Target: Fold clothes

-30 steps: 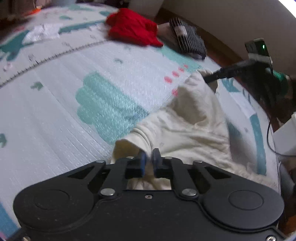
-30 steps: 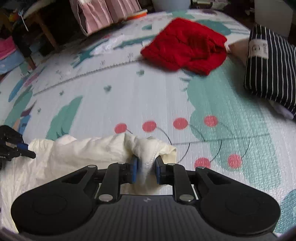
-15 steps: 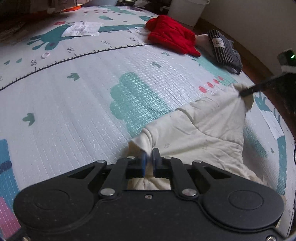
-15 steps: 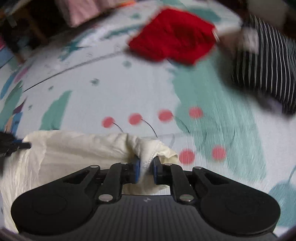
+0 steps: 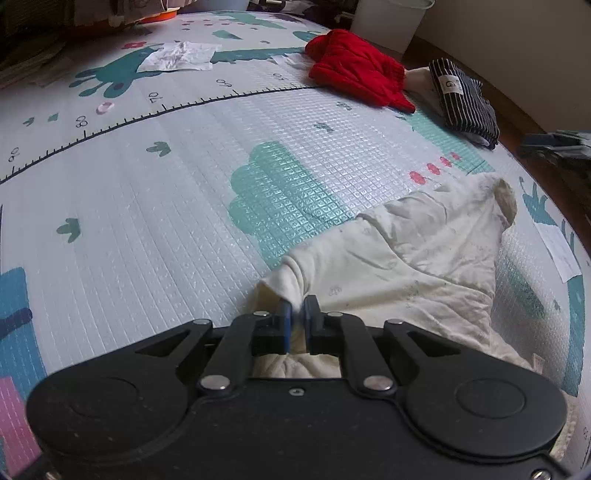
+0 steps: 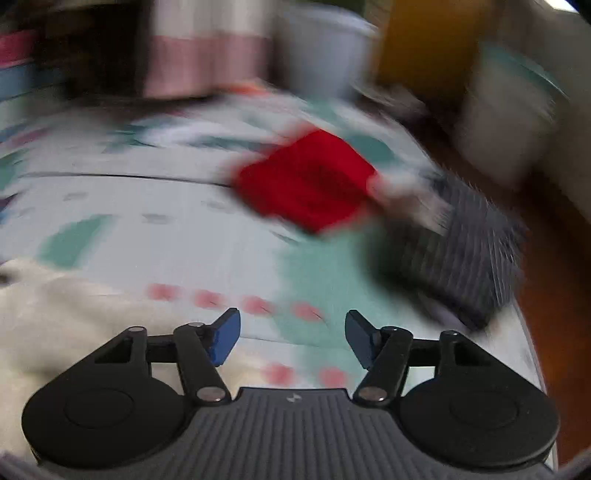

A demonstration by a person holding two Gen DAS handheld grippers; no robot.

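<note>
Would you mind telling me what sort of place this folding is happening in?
Most likely a home room with children: a printed foam play mat covers the floor, clothes lie loose on it, like the red garment, with a white bin nearby.

At the left of the frame, your play mat [image 5: 184, 192] shows ruler numbers 60, 70, 80, 90. The striped garment [image 5: 465, 99] at upper right has a label reading "G".

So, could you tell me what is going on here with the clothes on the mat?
A person is folding a cream garment on a patterned play mat, using a handheld gripper in each hand. The left gripper is shut on a bunched edge of the garment. The right gripper is open and holds nothing; its view is blurred by motion. A red garment and a folded striped garment lie farther back on the mat.
</note>
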